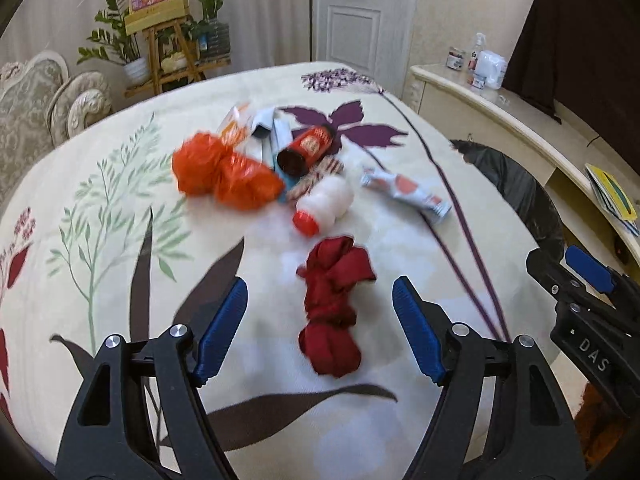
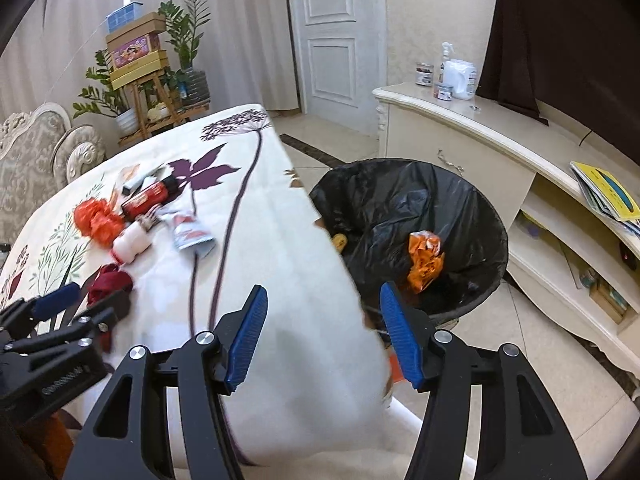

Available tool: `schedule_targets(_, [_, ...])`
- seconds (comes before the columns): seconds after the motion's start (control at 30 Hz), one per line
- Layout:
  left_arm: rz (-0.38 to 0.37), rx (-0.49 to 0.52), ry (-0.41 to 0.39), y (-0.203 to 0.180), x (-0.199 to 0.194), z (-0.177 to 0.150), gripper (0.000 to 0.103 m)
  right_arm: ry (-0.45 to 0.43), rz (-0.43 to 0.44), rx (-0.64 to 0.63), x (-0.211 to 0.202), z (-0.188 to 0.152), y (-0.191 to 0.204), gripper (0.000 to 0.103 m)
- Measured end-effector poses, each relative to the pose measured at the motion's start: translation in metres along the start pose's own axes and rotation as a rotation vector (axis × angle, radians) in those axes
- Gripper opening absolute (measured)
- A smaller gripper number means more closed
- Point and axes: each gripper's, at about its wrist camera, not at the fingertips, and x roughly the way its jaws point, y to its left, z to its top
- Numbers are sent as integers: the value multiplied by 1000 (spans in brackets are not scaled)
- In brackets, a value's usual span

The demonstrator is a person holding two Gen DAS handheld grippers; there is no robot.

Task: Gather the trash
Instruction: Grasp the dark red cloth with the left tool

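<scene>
Trash lies on a floral tablecloth (image 1: 120, 208): a dark red crumpled wrapper (image 1: 332, 312), a white bottle with a red cap (image 1: 324, 206), an orange bag (image 1: 224, 172), a red can (image 1: 306, 150) and a white tube (image 1: 404, 192). My left gripper (image 1: 320, 324) is open, its blue pads on either side of the red wrapper, just above it. My right gripper (image 2: 324, 332) is open and empty over the table's right edge, beside a black-lined bin (image 2: 488, 216) holding an orange wrapper (image 2: 426, 260). The left gripper (image 2: 76, 304) also shows in the right wrist view.
A cream sideboard (image 2: 472, 124) with bottles stands behind the bin. A sofa (image 1: 36, 104) and a plant stand (image 1: 168, 40) with boxes lie beyond the table's far left. A white door (image 2: 332, 36) is at the back.
</scene>
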Motion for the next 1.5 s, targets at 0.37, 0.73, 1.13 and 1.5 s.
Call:
schedule_targets(0.37, [-41, -7, 0, 8, 2, -5, 37, 3, 25, -34, -1, -4, 18, 58])
schedule_targets(0.73, [-63, -5, -12, 16, -1, -3, 22, 3, 43, -59, 2, 2, 31, 58])
schedule_targets(1.13, [-6, -50, -52, 48, -11, 10, 22, 1, 83, -97, 10, 15, 54, 60])
schedule_targets(1.5, [52, -111, -52, 85, -10, 19, 22, 9, 115, -132, 21, 27, 76, 62])
